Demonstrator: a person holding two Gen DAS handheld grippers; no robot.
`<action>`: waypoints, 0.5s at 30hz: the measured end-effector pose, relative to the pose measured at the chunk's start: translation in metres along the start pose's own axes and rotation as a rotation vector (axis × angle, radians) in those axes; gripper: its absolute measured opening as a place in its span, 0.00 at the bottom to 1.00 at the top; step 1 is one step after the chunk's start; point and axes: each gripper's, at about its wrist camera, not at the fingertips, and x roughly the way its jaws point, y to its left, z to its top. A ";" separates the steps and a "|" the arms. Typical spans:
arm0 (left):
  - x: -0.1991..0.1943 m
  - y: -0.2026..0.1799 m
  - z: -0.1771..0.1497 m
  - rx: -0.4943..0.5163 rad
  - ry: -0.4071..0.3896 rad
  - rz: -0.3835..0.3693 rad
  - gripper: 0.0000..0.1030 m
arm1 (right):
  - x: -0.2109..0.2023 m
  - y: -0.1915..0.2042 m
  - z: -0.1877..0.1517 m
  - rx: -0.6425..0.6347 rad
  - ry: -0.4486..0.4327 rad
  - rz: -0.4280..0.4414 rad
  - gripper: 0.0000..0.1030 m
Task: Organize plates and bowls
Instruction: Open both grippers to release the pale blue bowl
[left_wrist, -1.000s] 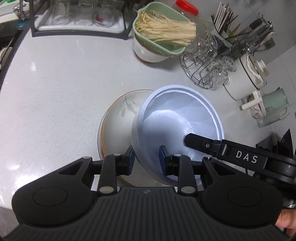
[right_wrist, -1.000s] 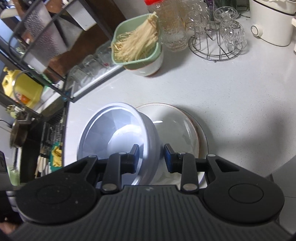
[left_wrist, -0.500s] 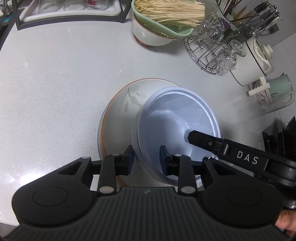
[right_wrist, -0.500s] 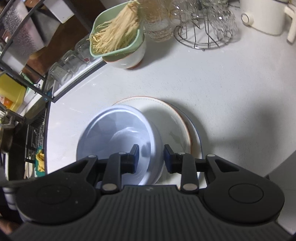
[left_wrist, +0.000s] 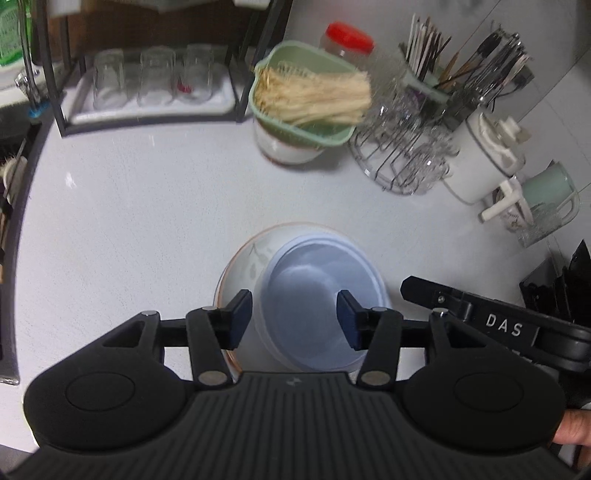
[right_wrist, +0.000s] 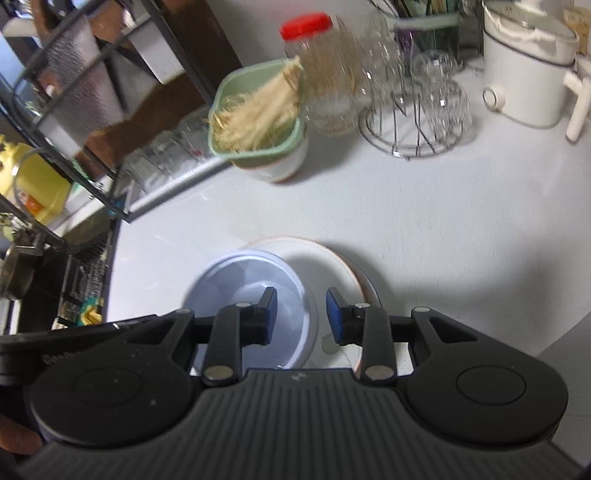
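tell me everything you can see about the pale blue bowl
The pale blue bowl is round, deep and glossy, plastic by its look, with a stepped rim and nothing inside. It sits upright on the white plate with an orange rim, off toward one side. Neither gripper presses on it: the left gripper, jaws just opened, straddles its rim.

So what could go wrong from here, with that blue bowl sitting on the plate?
1. The blue bowl sits off-centre on the plate, near one edge; a nudge might tip or slide it.
2. The left gripper has just been opening, with the bowl's rim between its jaws but untouched. The right gripper straddles the opposite rim. Either could snag the bowl while pulling away.
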 end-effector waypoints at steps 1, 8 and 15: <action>-0.010 -0.004 0.000 0.007 -0.024 0.002 0.55 | -0.006 0.001 0.001 -0.008 -0.016 0.007 0.32; -0.076 -0.038 -0.008 0.051 -0.176 0.027 0.56 | -0.067 0.002 0.004 -0.074 -0.171 0.070 0.32; -0.134 -0.071 -0.040 0.055 -0.303 0.077 0.68 | -0.130 -0.006 -0.009 -0.142 -0.339 0.082 0.42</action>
